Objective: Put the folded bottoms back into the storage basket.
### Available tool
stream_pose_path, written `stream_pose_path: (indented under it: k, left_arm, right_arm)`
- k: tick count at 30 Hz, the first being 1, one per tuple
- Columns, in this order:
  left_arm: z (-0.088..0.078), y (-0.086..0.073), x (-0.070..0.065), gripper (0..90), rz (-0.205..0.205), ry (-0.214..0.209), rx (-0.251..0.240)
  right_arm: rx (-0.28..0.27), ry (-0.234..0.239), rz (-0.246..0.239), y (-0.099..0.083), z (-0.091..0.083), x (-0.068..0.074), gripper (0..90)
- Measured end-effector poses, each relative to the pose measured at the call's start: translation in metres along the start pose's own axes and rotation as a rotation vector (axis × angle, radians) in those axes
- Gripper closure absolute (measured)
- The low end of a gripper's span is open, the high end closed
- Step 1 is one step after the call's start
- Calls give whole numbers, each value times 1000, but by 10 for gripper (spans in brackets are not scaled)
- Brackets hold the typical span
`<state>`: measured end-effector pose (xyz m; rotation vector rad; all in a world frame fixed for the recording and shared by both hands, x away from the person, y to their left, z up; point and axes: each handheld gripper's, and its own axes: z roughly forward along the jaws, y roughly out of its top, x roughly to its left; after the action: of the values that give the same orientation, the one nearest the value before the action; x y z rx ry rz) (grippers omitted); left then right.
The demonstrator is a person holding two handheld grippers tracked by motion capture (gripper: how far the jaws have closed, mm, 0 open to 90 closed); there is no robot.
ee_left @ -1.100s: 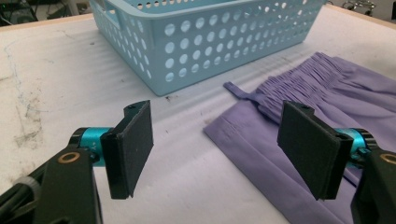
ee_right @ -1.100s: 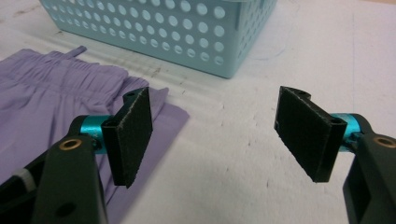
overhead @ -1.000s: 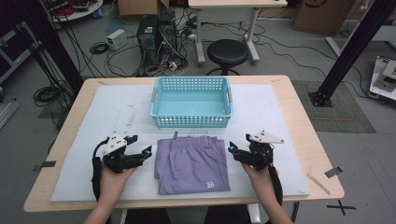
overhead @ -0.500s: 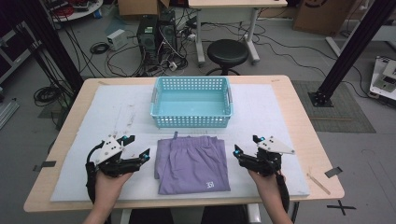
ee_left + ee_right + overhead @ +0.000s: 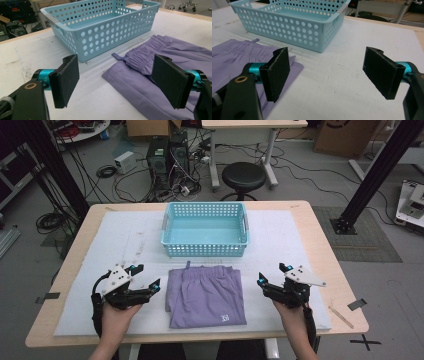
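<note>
Here, from left to right across the table:

Left gripper (image 5: 145, 282): jaws standing wide apart after just opening further, nothing between them; it hovers just off the left edge of the garment, pointing inward.

Folded shorts (image 5: 206, 294): purple, lying flat on the white mat (image 5: 300, 235), between the two grippers and just in front of the basket. The gathered waistband faces the basket, and a small white print sits near the front right corner.

Handling: I judge them light, soft and floppy; the fold will likely sag or fall open if lifted from one point, so both side edges want a hold at once. The stacked hem layers and the thick waistband (image 5: 142, 56) look the firmest places to pinch.

Basket (image 5: 205, 229): light blue, perforated, empty, with upright walls that the cloth would have to clear.

Right gripper (image 5: 272, 280): jaws parted wide, having just spread further, empty; it stands a little off the right edge of the shorts.

Open room: bare mat on both outer sides and a narrow strip between shorts and basket.

Edges: the mat's front edge runs close below the shorts; whether their lower hem reaches it is hard to tell from above.
</note>
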<state>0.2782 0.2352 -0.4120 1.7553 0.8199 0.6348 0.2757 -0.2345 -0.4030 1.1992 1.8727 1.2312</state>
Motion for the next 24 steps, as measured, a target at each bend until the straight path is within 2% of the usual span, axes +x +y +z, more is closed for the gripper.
stream_pose_path:
  k: [3, 6, 8, 14, 16, 21, 24]
  left_arm:
    - [1, 0, -3, 223, -1, -19, 5]
    - [0, -1, -4, 223, -23, -32, 7]
    - [-2, -2, -5, 223, -47, -34, 15]
    - [-3, -7, -6, 224, -140, -42, 98]
    - [-2, -10, -9, 224, -162, -59, 116]
    - [0, -14, -21, 224, -155, -86, 143]
    - [6, -19, -25, 224, -161, -104, 179]
  right_arm:
    - [-4, 5, 0, -1, -1, 2, 226]
    - [-2, 16, -5, -2, -1, 5, 228]
    - [0, 18, -10, -2, 0, 6, 233]
    - [8, 31, 2, -4, -3, 10, 243]
    - [21, 36, 8, -5, -4, 11, 250]
    - [56, 61, 10, -9, -2, 18, 251]
    - [87, 78, 7, -12, 4, 22, 251]
